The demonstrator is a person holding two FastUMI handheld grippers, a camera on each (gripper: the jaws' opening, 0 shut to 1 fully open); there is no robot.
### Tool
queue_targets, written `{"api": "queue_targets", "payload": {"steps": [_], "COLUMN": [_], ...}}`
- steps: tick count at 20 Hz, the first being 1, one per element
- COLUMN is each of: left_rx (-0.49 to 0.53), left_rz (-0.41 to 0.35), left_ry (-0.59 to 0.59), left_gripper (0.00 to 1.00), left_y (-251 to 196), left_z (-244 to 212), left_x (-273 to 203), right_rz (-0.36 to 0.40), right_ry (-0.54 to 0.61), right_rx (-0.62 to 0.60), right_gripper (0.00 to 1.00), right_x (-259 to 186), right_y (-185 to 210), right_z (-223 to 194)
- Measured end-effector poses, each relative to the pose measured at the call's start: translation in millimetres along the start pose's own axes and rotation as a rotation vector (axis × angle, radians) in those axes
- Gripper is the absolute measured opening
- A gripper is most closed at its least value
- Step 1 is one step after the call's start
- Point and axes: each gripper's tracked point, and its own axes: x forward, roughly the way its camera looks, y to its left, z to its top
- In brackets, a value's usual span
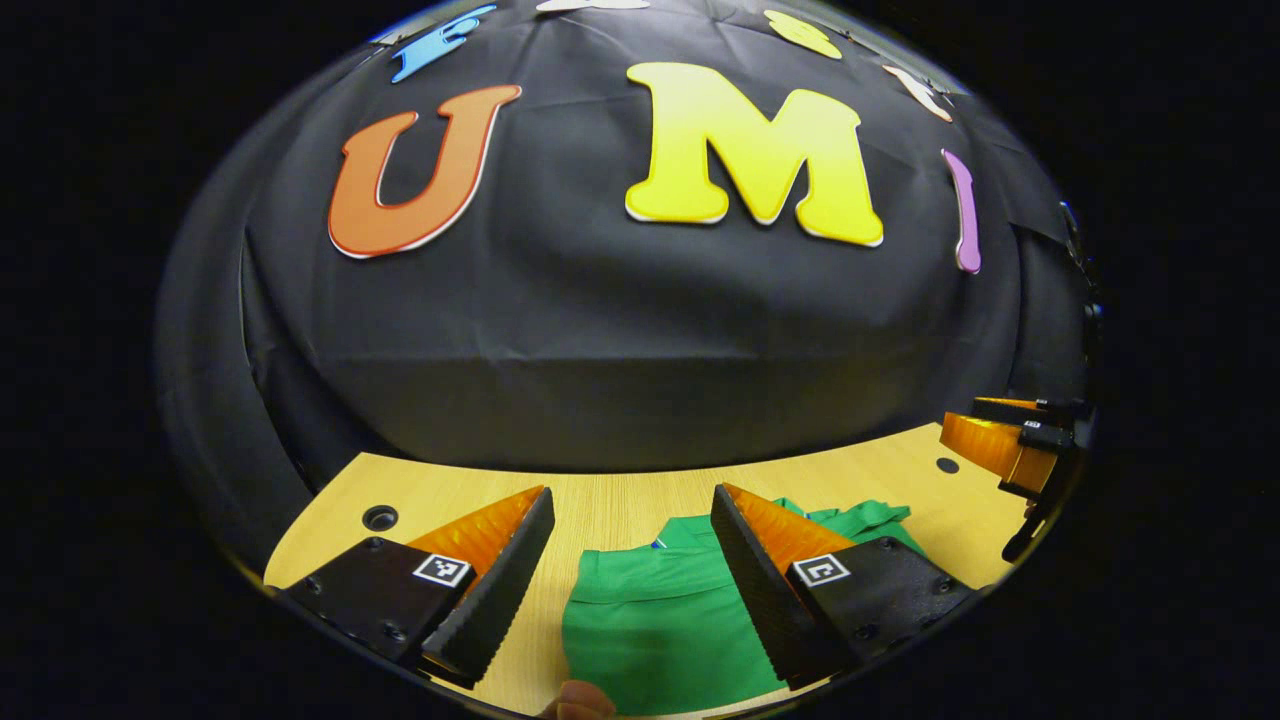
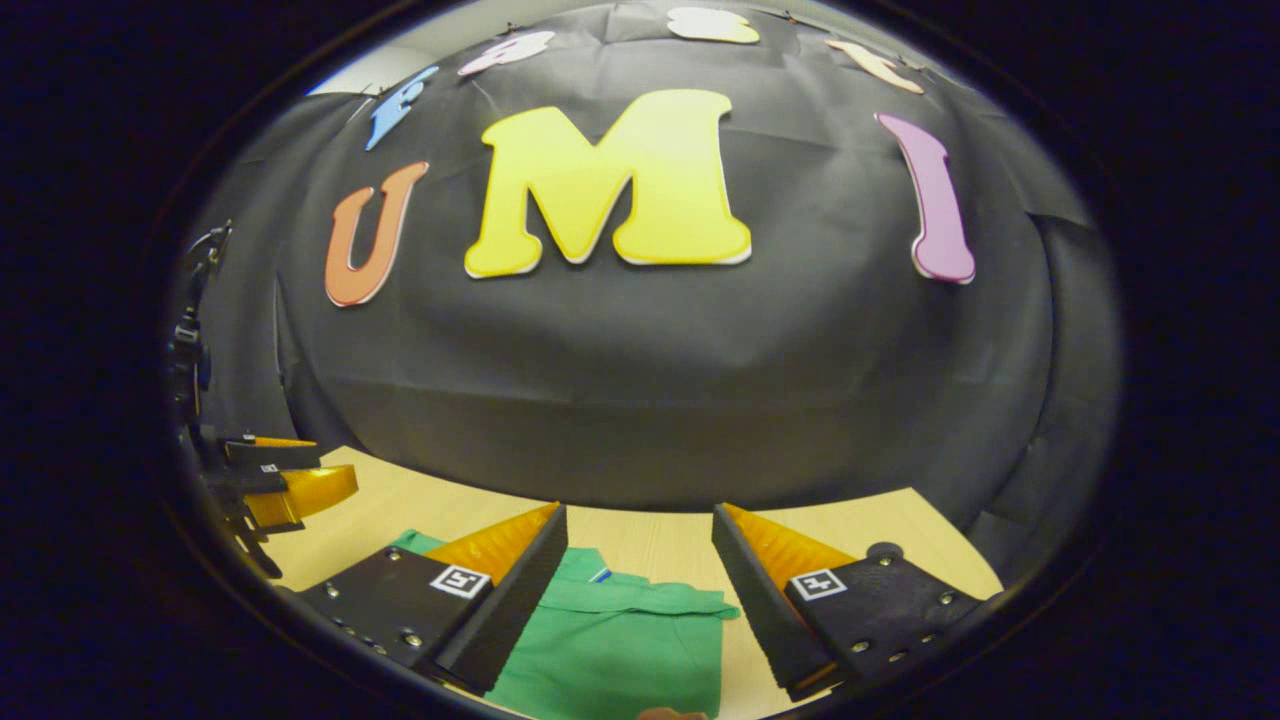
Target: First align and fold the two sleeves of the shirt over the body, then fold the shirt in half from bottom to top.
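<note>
1 green shirt (image 1: 650,620) on table (image 1: 620,500), seemingly folded, 2 tongs, left (image 1: 632,560) and right (image 2: 640,580), both released

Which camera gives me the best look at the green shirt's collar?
The right gripper view: the shirt lies between the open fingers with its collar uncovered. In the left gripper view the shirt is larger, but a finger crosses its collar area.

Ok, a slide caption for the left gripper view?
Open left gripper above green shirt on wooden table.

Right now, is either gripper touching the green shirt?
Cannot tell. Both views show open fingers overlapping the shirt from above; neither shows contact or gap plainly.
</note>
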Motion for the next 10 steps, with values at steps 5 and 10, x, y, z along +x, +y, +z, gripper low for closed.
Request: {"api": "queue_targets", "payload": {"steps": [5,10], "left_rx": [-0.014,0.006], "left_rz": [0.006,0.021], "left_ry": [-0.078,-0.159], "left_gripper": [1.00,1.00], "left_y": [-1.3,-7.2], "left_z": [31.8,59.7], "left_x": [-78.5,-156.7], "right_rz": [-0.015,-0.023], "right_ry": [-0.067,-0.140], "right_rx": [-0.033,-0.044], "right_gripper": [0.93,0.93], "right_x": [-78.2,-157.3], "right_y": [7.6,23.8], "right_z": [38.3,69.7]}}
